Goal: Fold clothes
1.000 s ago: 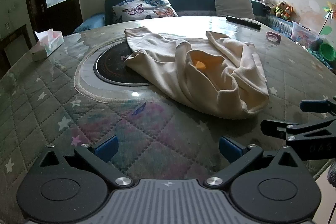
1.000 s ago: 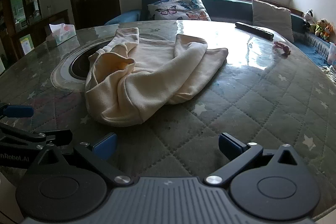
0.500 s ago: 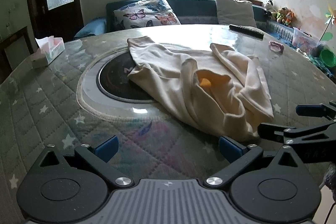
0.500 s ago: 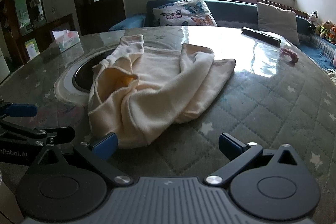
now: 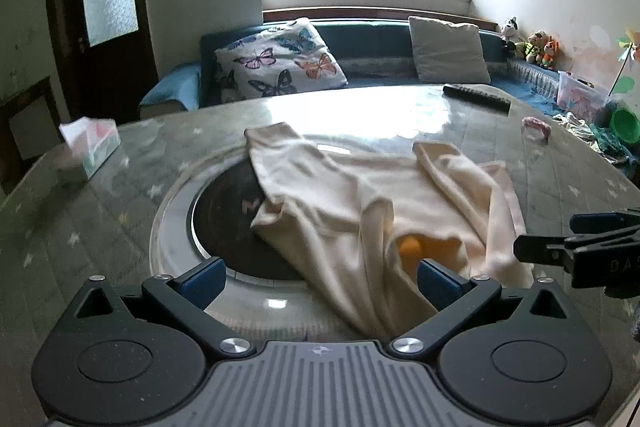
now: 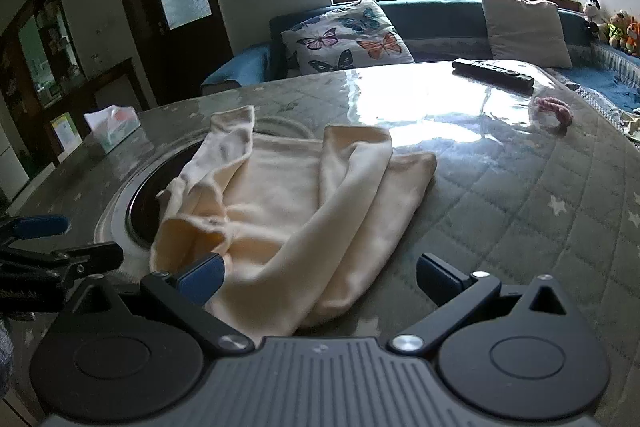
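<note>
Cream garment (image 5: 372,211) crumpled on table (image 6: 520,187) | near hem between both spread, unladen tools

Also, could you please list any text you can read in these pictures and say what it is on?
"DAS": on the right tool, cut off at the picture's edge.
"M", uncertain: on the black hob, partly under the cream garment.
Tissue box print: too blurred to read.
</note>
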### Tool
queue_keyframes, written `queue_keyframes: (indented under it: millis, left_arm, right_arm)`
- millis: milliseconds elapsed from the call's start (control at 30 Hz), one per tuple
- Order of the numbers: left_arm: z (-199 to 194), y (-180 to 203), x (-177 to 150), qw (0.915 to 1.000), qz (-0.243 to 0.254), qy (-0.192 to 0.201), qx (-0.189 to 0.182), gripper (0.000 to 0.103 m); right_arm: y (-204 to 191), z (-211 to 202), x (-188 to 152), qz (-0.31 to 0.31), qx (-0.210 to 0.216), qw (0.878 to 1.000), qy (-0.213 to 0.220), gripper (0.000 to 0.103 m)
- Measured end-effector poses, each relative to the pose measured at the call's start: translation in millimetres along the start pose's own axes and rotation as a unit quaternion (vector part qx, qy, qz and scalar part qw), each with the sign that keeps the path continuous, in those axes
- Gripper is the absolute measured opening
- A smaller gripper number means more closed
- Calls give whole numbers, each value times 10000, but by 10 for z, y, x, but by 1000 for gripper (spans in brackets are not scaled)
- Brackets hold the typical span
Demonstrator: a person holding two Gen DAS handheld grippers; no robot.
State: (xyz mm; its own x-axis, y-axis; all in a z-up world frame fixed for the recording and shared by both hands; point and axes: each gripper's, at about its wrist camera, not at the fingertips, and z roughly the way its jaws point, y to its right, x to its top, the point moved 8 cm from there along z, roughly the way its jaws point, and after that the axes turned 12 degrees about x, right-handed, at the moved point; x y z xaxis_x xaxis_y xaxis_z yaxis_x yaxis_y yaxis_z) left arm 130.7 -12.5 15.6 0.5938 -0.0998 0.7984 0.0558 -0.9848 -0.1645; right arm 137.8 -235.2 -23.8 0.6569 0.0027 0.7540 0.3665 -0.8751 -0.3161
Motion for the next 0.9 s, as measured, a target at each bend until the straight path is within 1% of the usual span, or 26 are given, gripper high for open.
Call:
queue_keyframes:
  millis: [167,200,233,300,333,400,433,500,567,633,667,733,767,833,867,900]
  left_arm:
    - [173,128,271,9998,99,110,-162,102]
    - [216,159,313,9997,117,108,-204,99]
    - [266,191,343,9996,138,91,-236,96]
    - [372,253,393,9994,187,50,-291,93]
    - [425,285,417,9993,212,29,-318,89]
    - [531,347,467,9990,262,-12,-373,85]
    - [578,377,487,9988,302,-29,-387,80]
    - [671,437,505,9982,411,-77,-429,76]
    - [749,487,499,9974,508,-133,-489,69]
    - [819,514,472,9967,578,-215,-525,56]
    - [852,522,455,9963,598,-260,-552,53]
    - [906,529,416,9956,632,-355,-589,39]
    - [922,522,399,9954,640,-384,-601,35]
    - [936,496,373,9951,643,-414,-621,21]
    - [944,483,359,9950,644,-430,-631,18]
    - [945,462,351,9950,634,-438,-628,14]
  right_arm:
    - [142,114,188,33,-30,10000,-2,101]
    - [174,135,219,73,-18,10000,-6,99]
    - [209,160,254,118,-5,9999,-13,98]
    - [279,214,315,186,-21,9998,-36,97]
    - [312,240,340,210,-41,9998,-47,96]
    - [386,297,396,304,-26,9995,-61,93]
    - [426,327,422,367,-4,9993,-67,91]
    - [499,388,461,499,46,9987,-88,88]
    - [550,456,492,572,77,9983,-117,84]
    - [586,539,522,626,122,9978,-156,80]
    - [595,583,535,642,154,9977,-179,79]
    - [596,670,552,645,232,9974,-232,70]
    - [596,713,558,639,259,9973,-260,69]
    - [599,809,562,635,286,9970,-333,65]
    - [600,860,556,631,289,9969,-376,64]
    - [597,896,549,621,299,9968,-403,58]
